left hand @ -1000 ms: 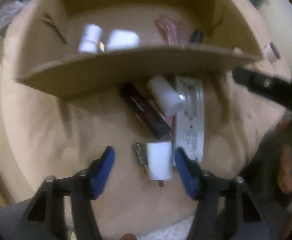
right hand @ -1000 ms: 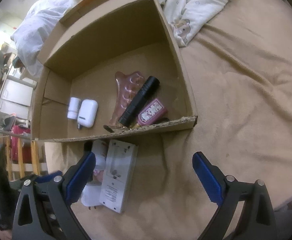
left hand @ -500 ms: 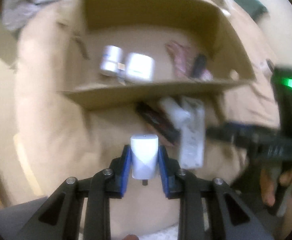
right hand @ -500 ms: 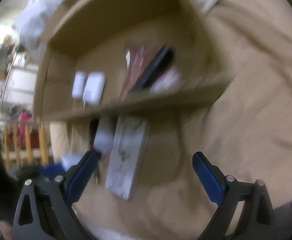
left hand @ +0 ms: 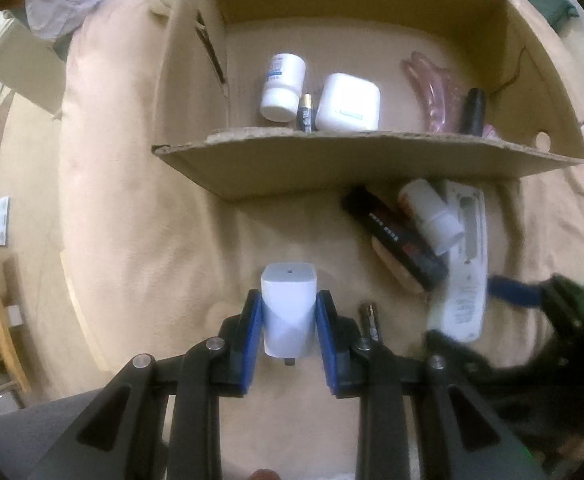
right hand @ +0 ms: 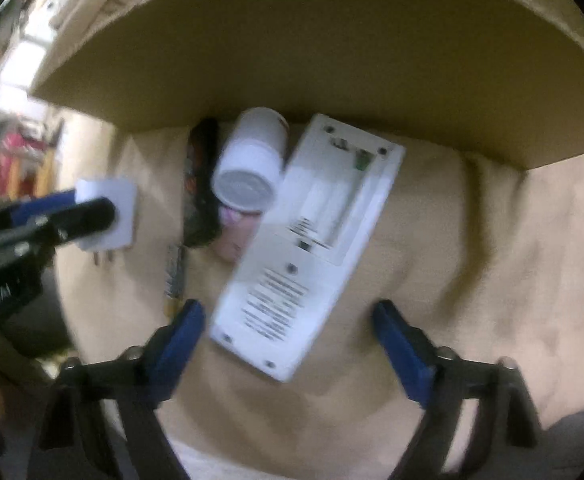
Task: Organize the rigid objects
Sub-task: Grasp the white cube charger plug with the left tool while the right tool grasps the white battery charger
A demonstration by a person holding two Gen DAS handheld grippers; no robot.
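Left tongs: left gripper [left hand: 289, 322], at the lower centre of its own view, has its blue pads clamped on both flat sides of a white plug-in charger [left hand: 289, 309]; the charger's prongs point back toward the camera.
Right tongs: right gripper [right hand: 287, 336] stands wide apart with nothing between its blue pads; the near end of a white remote control [right hand: 308, 246] lies between the tips, touching neither.
Charger's place: held above the tan blanket [left hand: 139, 240], in front of the cardboard box [left hand: 332, 152], whose near wall crosses mid-frame.
Loose pile: right of the charger, by the box's near wall, lie a black rectangular case [left hand: 394, 238], a white pill bottle [left hand: 430, 216] leaning on the remote, and a small battery [left hand: 369, 322] just beside the left gripper's right finger.
Inside the box: a white bottle [left hand: 281, 87], a battery [left hand: 306, 114], a white rounded case [left hand: 348, 103], a pink translucent scraper [left hand: 434, 94] and a black cylinder [left hand: 474, 111].
Changes: one second ago the left pads were spread with the charger lying between them on the blanket; now they grip it. The right gripper has come low and close to the remote, and the box wall now fills the top of its view.
Materials: corrugated cardboard with a ragged torn edge; soft, creased fleece blanket; smooth glossy plastic on charger, bottle and remote.
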